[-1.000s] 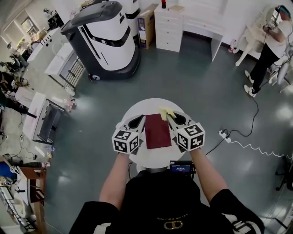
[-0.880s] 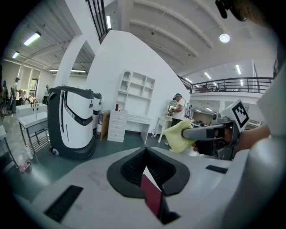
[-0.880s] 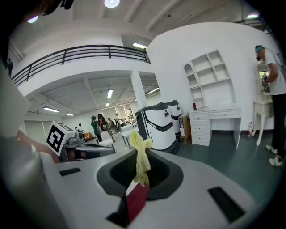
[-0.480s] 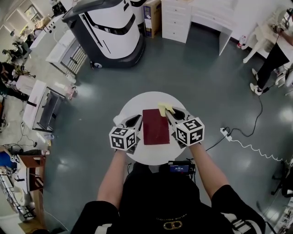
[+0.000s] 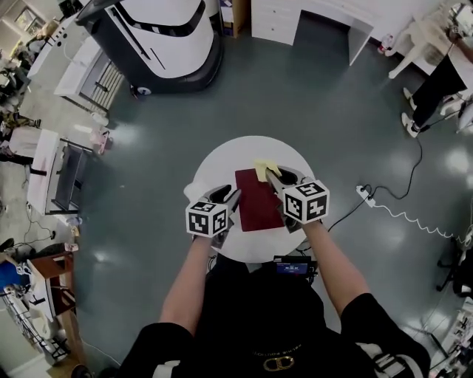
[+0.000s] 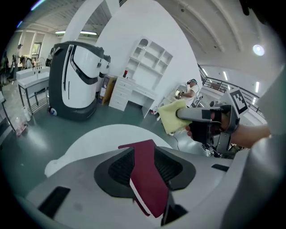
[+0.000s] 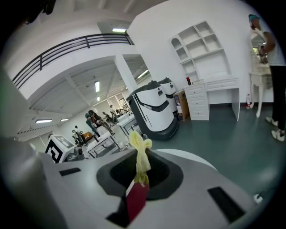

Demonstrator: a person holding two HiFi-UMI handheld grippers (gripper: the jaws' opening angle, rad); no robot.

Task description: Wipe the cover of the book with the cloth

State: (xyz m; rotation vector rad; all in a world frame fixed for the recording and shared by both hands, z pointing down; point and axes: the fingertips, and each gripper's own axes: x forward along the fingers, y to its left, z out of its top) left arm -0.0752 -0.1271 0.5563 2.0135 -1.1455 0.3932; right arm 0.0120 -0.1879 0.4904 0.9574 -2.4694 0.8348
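A dark red book (image 5: 259,198) lies on the round white table (image 5: 214,166). My left gripper (image 5: 230,196) is at the book's near left edge. Its jaws have just been opening and now stand apart, with the book's corner (image 6: 149,183) between the pads, which do not clamp it. My right gripper (image 5: 272,176) is shut on a yellow cloth (image 5: 266,169) over the book's far right corner. In the right gripper view the cloth (image 7: 140,150) hangs bunched from the jaws, with the book's edge (image 7: 136,201) just under it. The left gripper view shows that cloth (image 6: 172,115) raised beyond the book.
A big white and black machine (image 5: 155,29) stands on the floor beyond the table, with white drawers (image 5: 273,18) behind it. A power strip with cable (image 5: 363,193) lies on the floor at right. A person (image 5: 436,74) stands far right. A small device (image 5: 294,266) sits at the table's near edge.
Both grippers have come down towards the table. The left jaws went from shut to apart and now straddle the book's near left corner. The cloth stays in the right gripper.
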